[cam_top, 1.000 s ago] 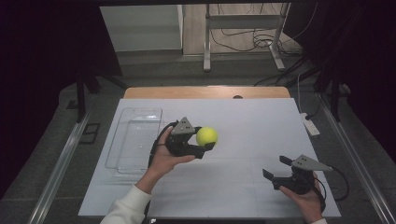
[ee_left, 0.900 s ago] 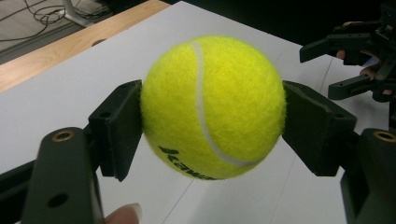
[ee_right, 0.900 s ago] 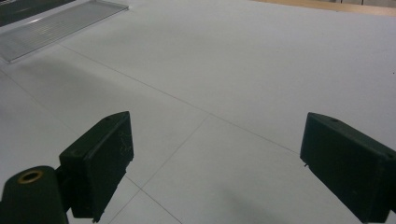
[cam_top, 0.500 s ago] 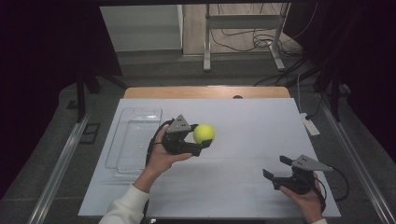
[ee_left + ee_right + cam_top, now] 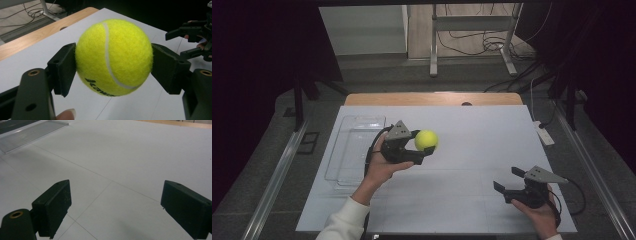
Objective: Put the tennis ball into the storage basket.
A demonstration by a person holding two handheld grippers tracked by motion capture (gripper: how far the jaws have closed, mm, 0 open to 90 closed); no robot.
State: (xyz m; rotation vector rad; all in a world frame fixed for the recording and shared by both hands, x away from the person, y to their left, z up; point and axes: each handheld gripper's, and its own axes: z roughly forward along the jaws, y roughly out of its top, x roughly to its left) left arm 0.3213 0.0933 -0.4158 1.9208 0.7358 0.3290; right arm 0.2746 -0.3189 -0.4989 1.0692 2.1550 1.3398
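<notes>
Left gripper (image 5: pixel 422 150) holds a yellow tennis ball (image 5: pixel 426 140) raised off the white table (image 5: pixel 472 190), left of the table's middle, just beside the long edge of the clear tray (image 5: pixel 353 150) that lies along the left edge.

Left gripper view: both black pads press the tennis ball (image 5: pixel 114 57) from opposite sides, at about its widest line; felt touches each pad, no gap. Jaws about a ball's width apart, closed on it. Seam runs top to bottom across the near face, dark print low down. Ball is round, so no long axis to line up.

The relation that matters: the tray lies to the left of the ball, behind the gripper's hand, and the jaws point right, away from it. Judgement: if the ball is meant for the tray, the left hand (image 5: pixel 379 165) must swing back over the tray's rim before letting go. The left is much the nearer; its forearm comes up from the near edge, wrist cocked, gripper roughly level.

Right gripper (image 5: pixel 512 182) rests near the near right corner, well apart from the ball. Right gripper view: jaws wide open, holding nothing, bare table between them, tray (image 5: pixel 32 132) far off.
</notes>
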